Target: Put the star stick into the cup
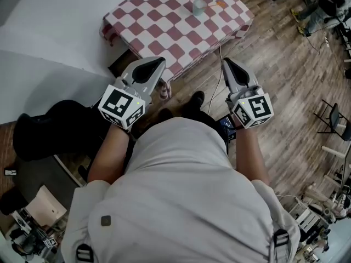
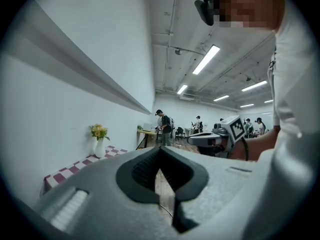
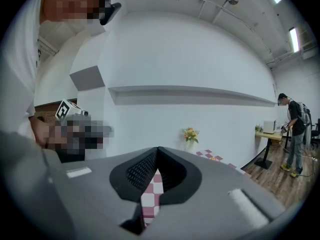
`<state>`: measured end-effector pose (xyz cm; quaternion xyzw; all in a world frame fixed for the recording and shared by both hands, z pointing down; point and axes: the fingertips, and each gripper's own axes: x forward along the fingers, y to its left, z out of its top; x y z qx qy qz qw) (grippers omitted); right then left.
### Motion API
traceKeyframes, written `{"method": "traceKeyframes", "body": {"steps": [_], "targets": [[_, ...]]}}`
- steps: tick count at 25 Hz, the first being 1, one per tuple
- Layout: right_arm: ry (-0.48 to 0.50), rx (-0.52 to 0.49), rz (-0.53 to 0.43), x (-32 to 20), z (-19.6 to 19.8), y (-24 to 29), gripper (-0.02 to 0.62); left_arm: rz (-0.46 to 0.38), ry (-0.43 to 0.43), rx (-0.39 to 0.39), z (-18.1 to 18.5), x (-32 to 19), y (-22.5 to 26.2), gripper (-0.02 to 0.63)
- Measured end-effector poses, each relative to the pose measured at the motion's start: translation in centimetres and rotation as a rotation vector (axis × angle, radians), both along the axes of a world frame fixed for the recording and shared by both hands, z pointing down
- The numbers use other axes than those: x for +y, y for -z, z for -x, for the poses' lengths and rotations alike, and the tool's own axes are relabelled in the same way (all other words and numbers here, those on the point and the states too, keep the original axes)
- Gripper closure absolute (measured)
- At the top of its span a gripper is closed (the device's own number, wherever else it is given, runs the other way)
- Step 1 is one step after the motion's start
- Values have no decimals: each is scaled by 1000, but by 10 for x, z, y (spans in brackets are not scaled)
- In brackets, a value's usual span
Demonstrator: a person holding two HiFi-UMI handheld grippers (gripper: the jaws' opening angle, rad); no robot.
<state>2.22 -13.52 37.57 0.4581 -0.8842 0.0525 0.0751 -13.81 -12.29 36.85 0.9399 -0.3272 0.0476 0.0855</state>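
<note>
A table with a red-and-white checked cloth (image 1: 175, 29) stands ahead of me in the head view. On its far part sits a small pale vessel (image 1: 199, 5), which may be the cup. A thin orange item (image 1: 218, 4), possibly the star stick, lies just right of it, too small to tell. My left gripper (image 1: 159, 62) and right gripper (image 1: 226, 62) are held close to my body, short of the table's near edge. Both are shut with nothing between the jaws. In the right gripper view a white vase of flowers (image 3: 189, 135) stands on the checked table (image 3: 150, 199).
Wooden floor (image 1: 285, 75) lies around the table, and a cable (image 1: 219, 81) runs across it. A white wall (image 1: 49, 21) is at the left, with a dark bag (image 1: 49, 127) beside me. Chairs and clutter stand at the right. People work at desks (image 2: 162, 126) far off.
</note>
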Motion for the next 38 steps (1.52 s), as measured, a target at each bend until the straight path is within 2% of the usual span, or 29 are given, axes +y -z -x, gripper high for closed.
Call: {"method": "traceKeyframes", "body": {"steps": [9,18,32,38], "targets": [[-10,-2,-24,33,-13,7,586,-11,2,-4,-4,25,4,604],[11,-17,-11,81,-49,2,586,-2,-2,-18,-44,65,4,604],[50,-16,1,203,-114,4,586,-18,21,-29,-113,186,6,604],[75,-7,14,255,-130,1,586,-25,45,-32,-128,241,9,604]]}}
